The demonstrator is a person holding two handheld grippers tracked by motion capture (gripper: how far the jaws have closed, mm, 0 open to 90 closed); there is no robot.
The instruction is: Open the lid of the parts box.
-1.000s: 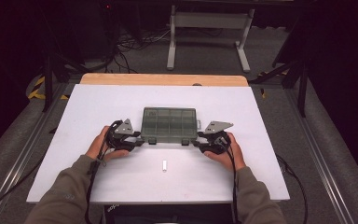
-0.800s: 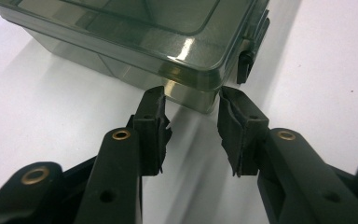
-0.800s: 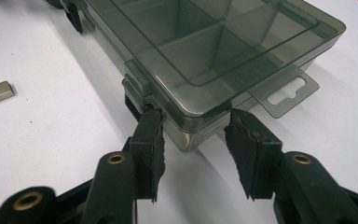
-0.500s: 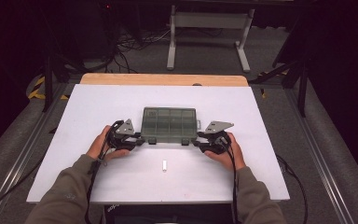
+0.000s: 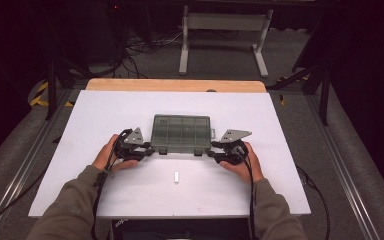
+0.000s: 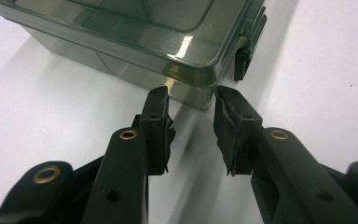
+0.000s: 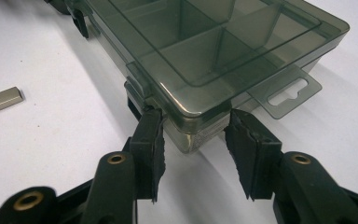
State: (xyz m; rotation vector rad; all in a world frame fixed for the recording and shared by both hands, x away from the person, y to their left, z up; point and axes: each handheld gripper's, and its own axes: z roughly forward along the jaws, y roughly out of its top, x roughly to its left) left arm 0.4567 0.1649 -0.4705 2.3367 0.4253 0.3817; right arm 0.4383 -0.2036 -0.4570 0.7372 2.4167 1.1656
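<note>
Smoky-green clear plastic makes up the one compartment box [image 5: 181, 133], which lies flat with its lid shut at the centre of the white tabletop [image 5: 105, 115] in the high view. Two black latches sit on its near edge, and one small metal bar [image 5: 176, 177] lies alone below it, toward the bottom centre of the frame.

Two hand-held grippers flank the box. The left hand-held gripper [image 5: 150, 150] sits at the box's lower left corner; in the left gripper view that corner [image 6: 193, 86] stands just above the gap between the pads, at the frame's middle, with one latch [image 6: 242, 60] to its right. Its jaws have just been closing; they reach the corner, but whether the pads press on it I cannot tell.

The right hand-held gripper [image 5: 213, 151] sits at the lower right corner. In the right gripper view its left pad [image 7: 150, 135] touches the box's wall under a latch, while the right pad [image 7: 247, 149] stands clear, so it is open around the corner.
</note>
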